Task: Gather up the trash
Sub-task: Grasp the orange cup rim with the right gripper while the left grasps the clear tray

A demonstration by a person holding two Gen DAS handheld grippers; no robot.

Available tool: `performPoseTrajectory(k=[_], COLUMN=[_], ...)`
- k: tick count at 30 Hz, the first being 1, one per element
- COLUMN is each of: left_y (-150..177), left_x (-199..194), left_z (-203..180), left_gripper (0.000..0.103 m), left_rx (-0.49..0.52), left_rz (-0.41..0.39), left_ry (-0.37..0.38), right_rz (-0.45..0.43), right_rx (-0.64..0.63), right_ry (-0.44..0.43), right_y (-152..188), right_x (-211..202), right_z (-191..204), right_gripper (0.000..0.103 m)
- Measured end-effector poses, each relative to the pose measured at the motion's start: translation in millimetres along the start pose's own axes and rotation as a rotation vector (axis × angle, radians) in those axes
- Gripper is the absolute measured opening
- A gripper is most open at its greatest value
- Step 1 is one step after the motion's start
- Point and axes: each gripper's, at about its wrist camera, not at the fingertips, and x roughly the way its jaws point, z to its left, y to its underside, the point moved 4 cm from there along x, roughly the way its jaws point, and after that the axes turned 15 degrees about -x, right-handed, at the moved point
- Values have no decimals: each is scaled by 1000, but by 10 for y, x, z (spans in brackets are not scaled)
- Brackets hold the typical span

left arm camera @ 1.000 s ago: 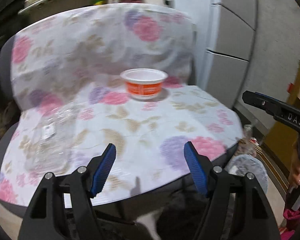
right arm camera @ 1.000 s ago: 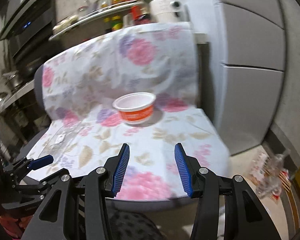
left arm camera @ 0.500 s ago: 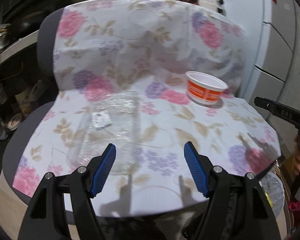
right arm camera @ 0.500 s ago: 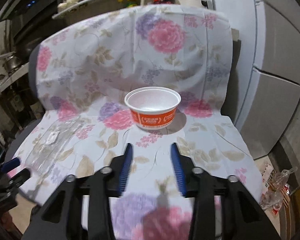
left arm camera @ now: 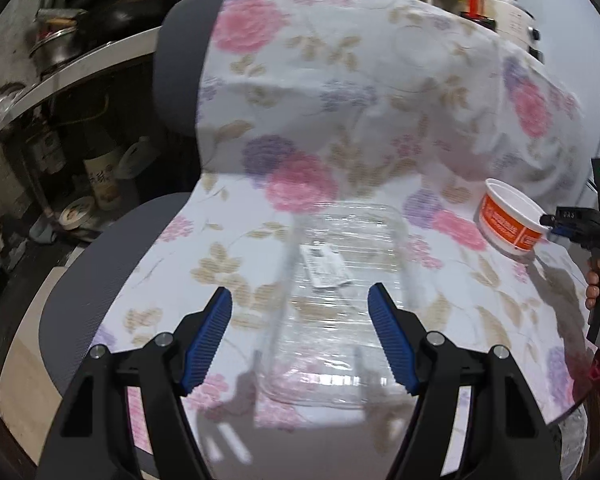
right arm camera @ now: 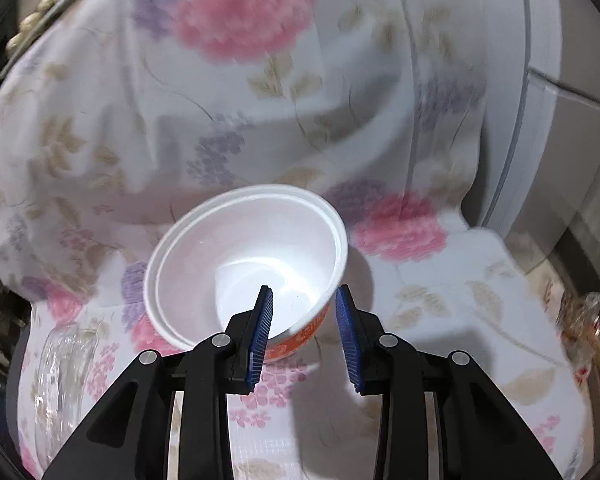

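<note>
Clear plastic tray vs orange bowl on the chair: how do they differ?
The clear plastic tray is transparent, flat and rectangular; the orange bowl is opaque, deep and round. The tray carries a white label; the bowl has orange printed sides. Both lie empty on the floral cloth.

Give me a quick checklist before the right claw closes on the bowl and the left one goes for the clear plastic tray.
1. Bowl wall between the right claw pads: ok, one pad inside the rim, one outside, jaws closing.
2. Pads pressing on the bowl wall: not ok, a gap shows on both sides.
3. Bowl empty: ok, only white interior shows.
4. Left claw open: ok, jaws wide, nothing held.
5. Clear plastic tray lined up with the left claw: ok, it lies flat on the floral cloth ahead of the pads.
6. Tray edge high enough to grip: cannot tell, blurred and see-through.
</note>
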Motion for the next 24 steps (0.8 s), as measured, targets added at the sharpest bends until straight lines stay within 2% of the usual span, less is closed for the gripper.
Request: performPoseTrajectory(k=[4,6,9,13,17,20,22,23,24], left_y=[-8,-5,16,40,58,51,34,39,33], left_x=[19,16,3,-45,-10,154,286,334,408], left_z=[84,102,116,160,218,241,240,237,232], left_gripper=[69,69,69,69,69,58,56,56,56], left_rx=[-7,-11,-12,-11,-4,12,6,7,7], left_rz=[-5,-3,-1,-5,4,43,88,106,127], left_ry=[-9,-3,9,21,27,34,61,72,76], right_rz=[-16,-28,-49,-35,21,67,68,68,60], right_rx=[18,1,-41,-19,9,-30,-35,-43,-53], right_ry=[-52,-95,-176,-312,-319,-227,-195,-185,-175], right_y=[28,30,76,246,497,635,675,683,695], right_x=[-101,-223,-529,-947,-1155,-1102,-1080,-1085,-1109], right_z=[80,163,344,458,406,365,338,334,328], right_gripper=[10,5,5,6,5,10,14,21,40])
